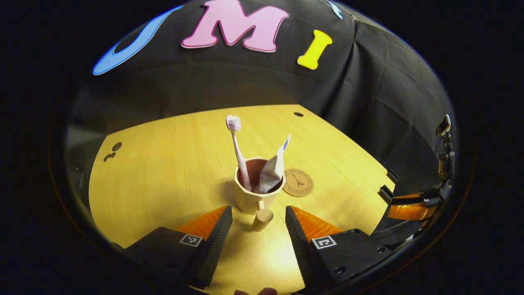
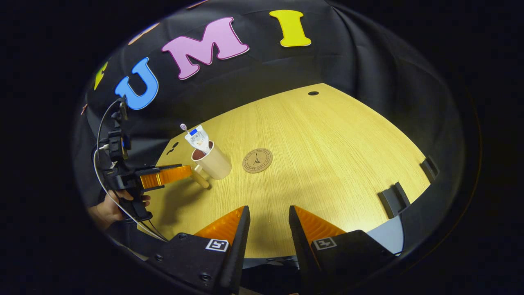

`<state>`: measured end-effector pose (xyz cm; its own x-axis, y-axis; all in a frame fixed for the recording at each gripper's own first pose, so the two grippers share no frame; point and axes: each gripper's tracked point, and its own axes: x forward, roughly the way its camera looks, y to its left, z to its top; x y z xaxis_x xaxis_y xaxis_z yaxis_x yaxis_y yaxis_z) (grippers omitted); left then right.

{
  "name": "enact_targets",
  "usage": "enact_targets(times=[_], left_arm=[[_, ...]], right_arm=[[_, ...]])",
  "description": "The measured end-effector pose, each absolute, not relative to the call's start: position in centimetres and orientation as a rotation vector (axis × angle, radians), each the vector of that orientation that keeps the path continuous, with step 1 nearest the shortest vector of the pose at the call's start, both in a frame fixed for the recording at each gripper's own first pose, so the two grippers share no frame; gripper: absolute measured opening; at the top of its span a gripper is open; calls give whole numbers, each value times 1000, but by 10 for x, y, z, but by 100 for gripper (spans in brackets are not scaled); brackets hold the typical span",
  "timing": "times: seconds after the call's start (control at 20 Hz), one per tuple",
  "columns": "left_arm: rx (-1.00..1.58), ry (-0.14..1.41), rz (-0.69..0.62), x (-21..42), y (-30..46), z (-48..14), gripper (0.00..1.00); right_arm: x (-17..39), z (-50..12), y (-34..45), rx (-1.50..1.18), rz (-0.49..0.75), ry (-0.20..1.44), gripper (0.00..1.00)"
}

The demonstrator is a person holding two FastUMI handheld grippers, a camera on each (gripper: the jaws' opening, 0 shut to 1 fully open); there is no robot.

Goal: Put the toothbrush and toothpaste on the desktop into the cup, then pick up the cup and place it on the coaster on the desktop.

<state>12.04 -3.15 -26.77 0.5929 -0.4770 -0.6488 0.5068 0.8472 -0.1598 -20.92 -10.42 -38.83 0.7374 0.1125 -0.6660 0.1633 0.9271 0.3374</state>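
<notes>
With the toothbrush (image 1: 236, 151) and toothpaste (image 1: 273, 170) already standing in the cup (image 1: 254, 196) beside the coaster (image 1: 298, 182), the left gripper (image 1: 258, 219), fingers spread around the wooden handle (image 1: 262, 219), might tip the top-heavy cup if it pinches off-centre, while the right gripper (image 2: 268, 229) waits slightly parted.

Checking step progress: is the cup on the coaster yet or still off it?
Off. The cup, holding toothbrush and toothpaste, stands upright on the bare desktop beside the coaster; the right gripper view shows a gap between them.
</notes>
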Motion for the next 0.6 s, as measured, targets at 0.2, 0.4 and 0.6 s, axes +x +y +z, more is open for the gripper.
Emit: enact_targets(times=[0.2,0.4,0.6], left_arm=[[63,887,-558,127,-41,-290,83],[114,973,-536,141,-50,-316,82],[156,1067,-517,144,-54,-341,71]], right_arm=[[-208,-392,-111,423,-37,765,59],[-209,-395,-115,422,-37,777,59],[-211,-395,-127,433,-58,770,59]])
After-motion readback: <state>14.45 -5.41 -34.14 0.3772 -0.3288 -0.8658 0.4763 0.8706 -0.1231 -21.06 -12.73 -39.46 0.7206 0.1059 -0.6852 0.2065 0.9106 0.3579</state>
